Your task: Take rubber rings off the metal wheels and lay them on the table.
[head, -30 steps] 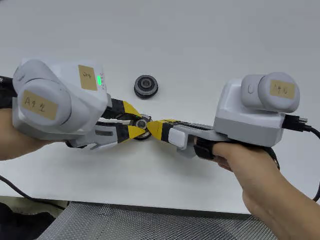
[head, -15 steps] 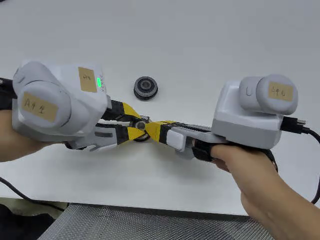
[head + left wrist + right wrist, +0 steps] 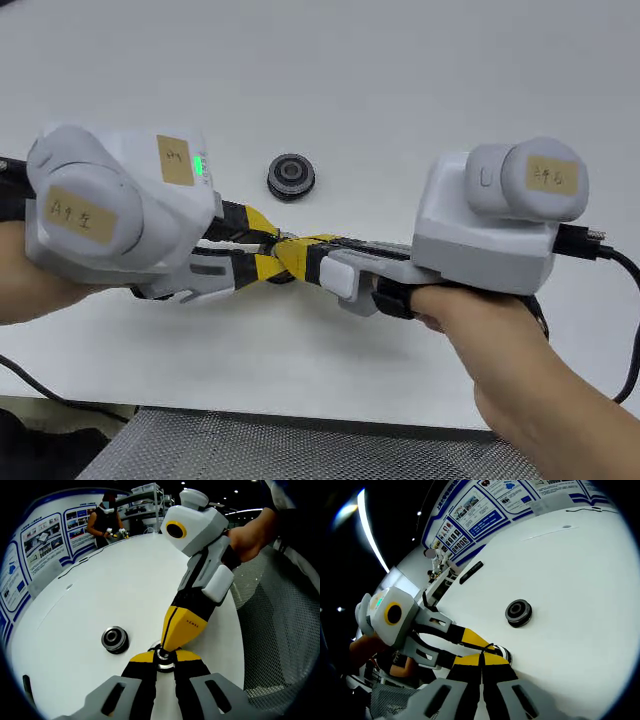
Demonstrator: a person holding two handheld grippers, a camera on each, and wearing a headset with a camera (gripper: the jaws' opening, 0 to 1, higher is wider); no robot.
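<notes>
Metal wheel (image 3: 163, 659) clamped between the yellow tips of left gripper (image 3: 163, 655). Plain in left gripper view, shiny hub showing; in head view mostly hidden behind the crossed tips. Right gripper (image 3: 167, 647) closed to a thin seam, tips touching that wheel's rim; rubber ring nipped or not, cannot tell. Second wheel (image 3: 292, 175) flat on white table (image 3: 400, 80), near the clamped wheel, beyond it.

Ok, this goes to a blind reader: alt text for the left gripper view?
The left gripper clamps a small metal wheel on a white table; the right gripper meets it head-on, jaws shut. A second wheel lies to its left.
</notes>
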